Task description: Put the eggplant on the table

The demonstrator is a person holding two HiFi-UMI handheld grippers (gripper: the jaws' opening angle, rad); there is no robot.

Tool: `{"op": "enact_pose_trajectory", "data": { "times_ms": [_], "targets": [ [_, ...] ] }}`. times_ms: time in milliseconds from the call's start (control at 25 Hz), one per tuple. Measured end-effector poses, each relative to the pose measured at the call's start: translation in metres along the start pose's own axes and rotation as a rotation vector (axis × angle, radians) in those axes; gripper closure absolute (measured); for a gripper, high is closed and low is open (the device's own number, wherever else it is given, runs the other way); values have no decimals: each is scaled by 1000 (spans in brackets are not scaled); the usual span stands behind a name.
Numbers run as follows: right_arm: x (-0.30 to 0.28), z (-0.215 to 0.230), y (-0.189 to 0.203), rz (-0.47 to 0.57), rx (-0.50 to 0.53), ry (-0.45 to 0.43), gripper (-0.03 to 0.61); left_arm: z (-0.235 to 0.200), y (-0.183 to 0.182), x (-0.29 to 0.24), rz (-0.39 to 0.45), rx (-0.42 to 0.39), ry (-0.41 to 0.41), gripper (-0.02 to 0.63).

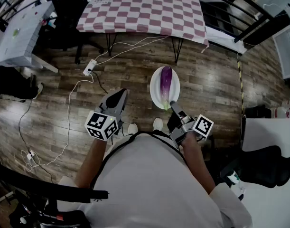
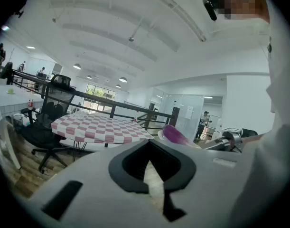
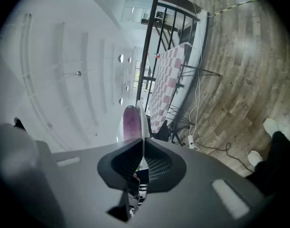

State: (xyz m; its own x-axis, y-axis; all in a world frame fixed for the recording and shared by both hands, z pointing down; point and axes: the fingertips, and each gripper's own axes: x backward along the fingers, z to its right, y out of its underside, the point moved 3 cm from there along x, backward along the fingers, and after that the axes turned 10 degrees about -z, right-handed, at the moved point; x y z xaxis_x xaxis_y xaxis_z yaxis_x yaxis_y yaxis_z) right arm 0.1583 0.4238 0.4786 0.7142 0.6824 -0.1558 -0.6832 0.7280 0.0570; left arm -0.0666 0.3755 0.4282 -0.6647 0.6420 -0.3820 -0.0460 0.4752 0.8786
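A purple eggplant (image 1: 166, 82) lies lengthwise on a white oval plate (image 1: 155, 93) that is held in the air above the wood floor. My right gripper (image 1: 173, 104) is shut on the plate's near rim. In the right gripper view the plate (image 3: 143, 119) shows edge-on between the jaws, with the eggplant (image 3: 130, 122) on its left side. My left gripper (image 1: 120, 96) hangs left of the plate, shut and holding nothing. The table with the red-and-white checked cloth (image 1: 145, 8) stands ahead. The left gripper view shows the eggplant (image 2: 173, 134) to the right of that table (image 2: 97, 127).
A black office chair (image 1: 69, 13) stands left of the table, by a white desk (image 1: 16, 32). A power strip (image 1: 89, 68) and white cables lie on the floor. A black railing (image 1: 239, 4) runs at the back right. Another white surface (image 1: 268, 141) is at my right.
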Motion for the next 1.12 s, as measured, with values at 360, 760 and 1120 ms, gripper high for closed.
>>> {"op": "enact_pose_trajectory", "data": {
  "times_ms": [360, 760, 1120],
  "targets": [
    [-10, 7, 11, 5, -11, 34, 558, -5, 7, 9, -13, -11, 10, 607],
    [-30, 0, 25, 7, -15, 14, 558, -21, 7, 23, -14, -22, 18, 606],
    [-49, -2, 42, 19, -5, 25, 558, -47, 21, 46, -18, -14, 12, 607]
  ]
}}
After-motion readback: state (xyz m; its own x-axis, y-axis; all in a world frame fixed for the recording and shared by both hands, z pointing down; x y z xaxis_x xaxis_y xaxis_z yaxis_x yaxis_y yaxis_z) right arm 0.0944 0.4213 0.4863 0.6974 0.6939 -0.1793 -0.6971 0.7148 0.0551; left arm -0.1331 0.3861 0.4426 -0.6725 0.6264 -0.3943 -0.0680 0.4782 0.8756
